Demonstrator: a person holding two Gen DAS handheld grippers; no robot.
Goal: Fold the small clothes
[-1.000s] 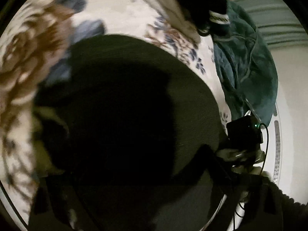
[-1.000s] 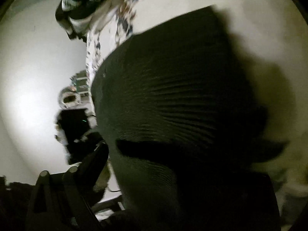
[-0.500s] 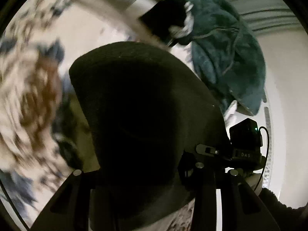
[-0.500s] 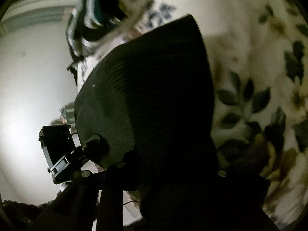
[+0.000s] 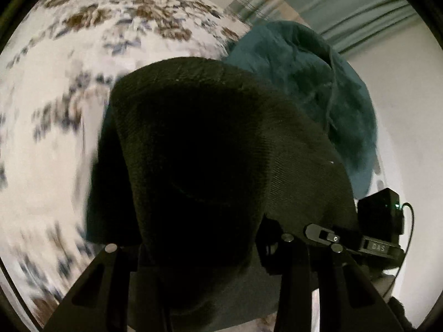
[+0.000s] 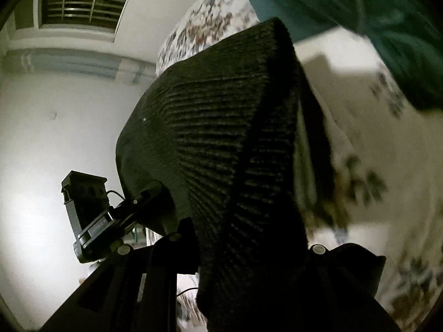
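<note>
A dark ribbed knit garment (image 5: 210, 149) fills the middle of the left wrist view, held up above a floral bed sheet (image 5: 55, 110). My left gripper (image 5: 199, 251) is shut on its near edge, and the cloth hides the fingertips. In the right wrist view the same knit garment (image 6: 227, 144) hangs stretched, and my right gripper (image 6: 243, 249) is shut on its other edge. The right gripper's body (image 5: 379, 221) shows at the right of the left wrist view, and the left gripper's body (image 6: 88, 213) shows at the left of the right wrist view.
A teal fleece blanket (image 5: 318, 88) lies heaped on the bed behind the garment; it also shows in the right wrist view (image 6: 373, 27). A white wall (image 6: 55, 127) and a barred window (image 6: 80, 2) stand to the left. Curtains (image 5: 346, 2) hang behind.
Both grippers have lifted the knit garment off the sheet and tilted upward. The wall, window and teal blanket have come into view. The black-and-white item at the top has left the view.
</note>
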